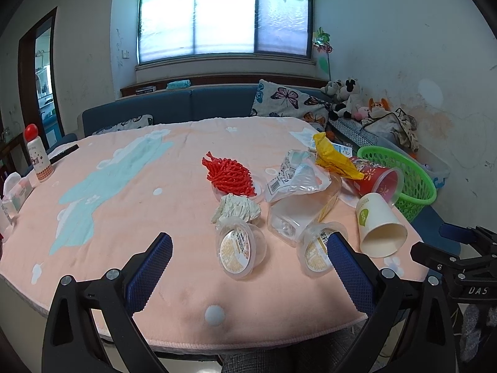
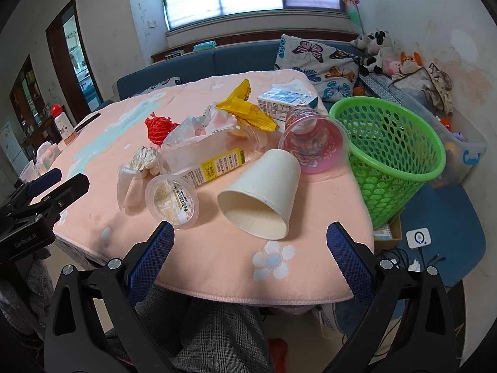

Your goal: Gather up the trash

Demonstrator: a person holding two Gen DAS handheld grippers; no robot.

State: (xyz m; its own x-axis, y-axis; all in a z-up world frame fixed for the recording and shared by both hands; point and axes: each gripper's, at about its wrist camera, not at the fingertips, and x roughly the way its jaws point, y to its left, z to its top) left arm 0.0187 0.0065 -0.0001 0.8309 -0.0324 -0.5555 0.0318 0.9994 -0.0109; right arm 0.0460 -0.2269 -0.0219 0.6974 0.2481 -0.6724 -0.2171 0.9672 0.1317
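On surface (image 2: 217,261): paper cup (image 2: 264,192) tipped over, beside green basket (image 2: 391,155). Left tongs (image 1: 250,248) wide, right tongs (image 2: 250,236) wide, both holding nothing.

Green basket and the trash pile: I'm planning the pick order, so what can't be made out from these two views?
- Green basket contents: right wrist view shows only its inner wall; left wrist view hides it behind the red cup.
- Milk carton: yellow wrapper and the cup cover parts of it.
- Clear bottle: crumpled plastic bag hides its far end.
- Jelly cup label: too small to read.
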